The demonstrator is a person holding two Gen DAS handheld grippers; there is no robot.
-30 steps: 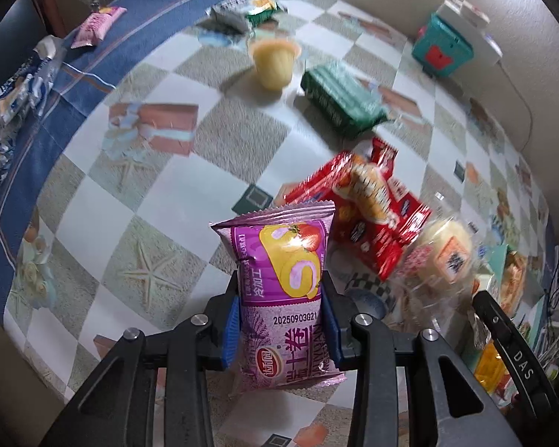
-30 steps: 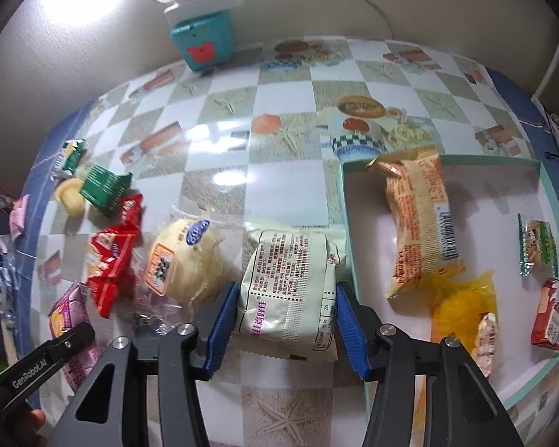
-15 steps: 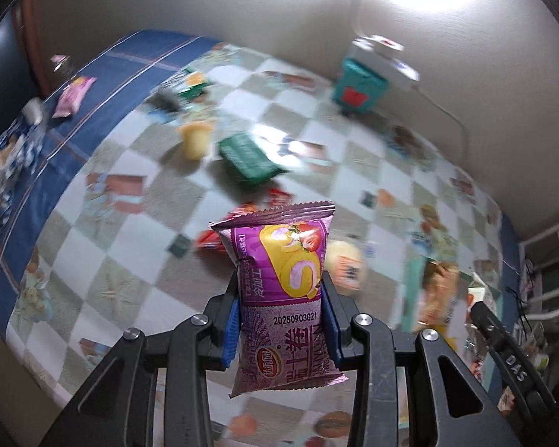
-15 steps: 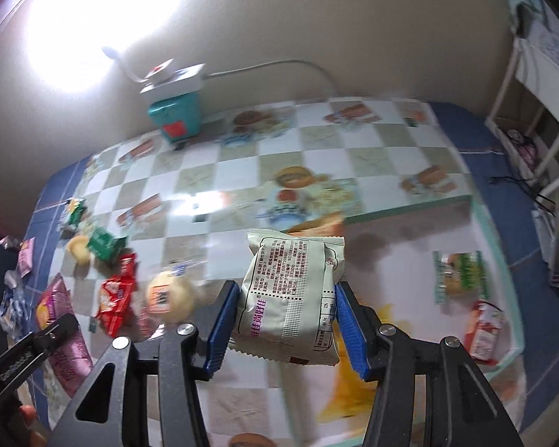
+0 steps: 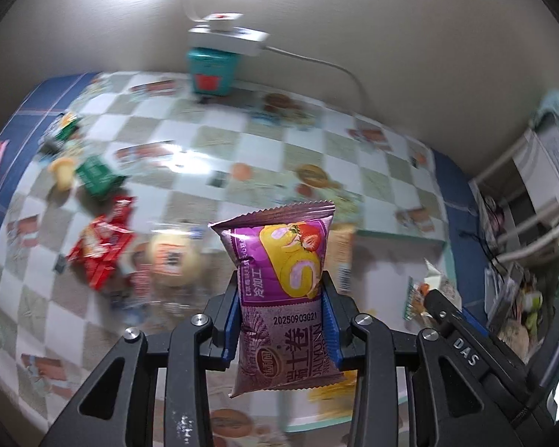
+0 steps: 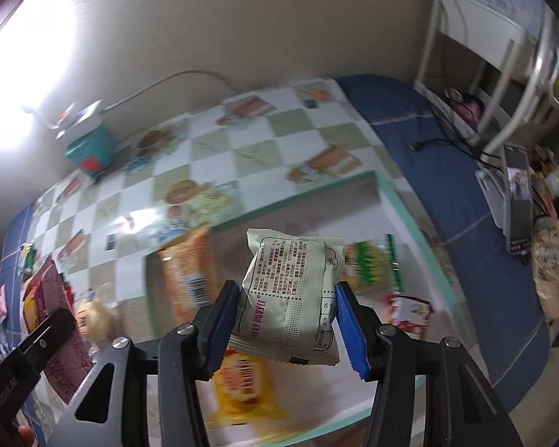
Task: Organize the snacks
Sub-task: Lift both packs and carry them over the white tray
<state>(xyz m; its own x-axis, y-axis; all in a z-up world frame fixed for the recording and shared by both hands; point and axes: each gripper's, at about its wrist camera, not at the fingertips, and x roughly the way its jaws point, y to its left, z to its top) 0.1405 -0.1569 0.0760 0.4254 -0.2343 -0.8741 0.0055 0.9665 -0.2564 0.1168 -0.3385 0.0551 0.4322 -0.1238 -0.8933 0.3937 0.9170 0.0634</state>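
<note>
The left hand-held gripper [image 5: 281, 320] squeezes a shiny purple cake-roll snack bag [image 5: 283, 290] upright. The right hand-held gripper [image 6: 287, 326] squeezes a pale cream snack packet [image 6: 292, 298] above the white tray with green rim [image 6: 410, 223].

purple snack pack [image 5: 283, 290]: date code "20250903G21", plus "JAIYUAN"-ish lettering up the side, kinda hard to read | black gripper arm [image 5: 466, 350] at the right edge: "DAS" | white snack pack [image 6: 292, 294]: back print too tiny and blurry to read
</note>
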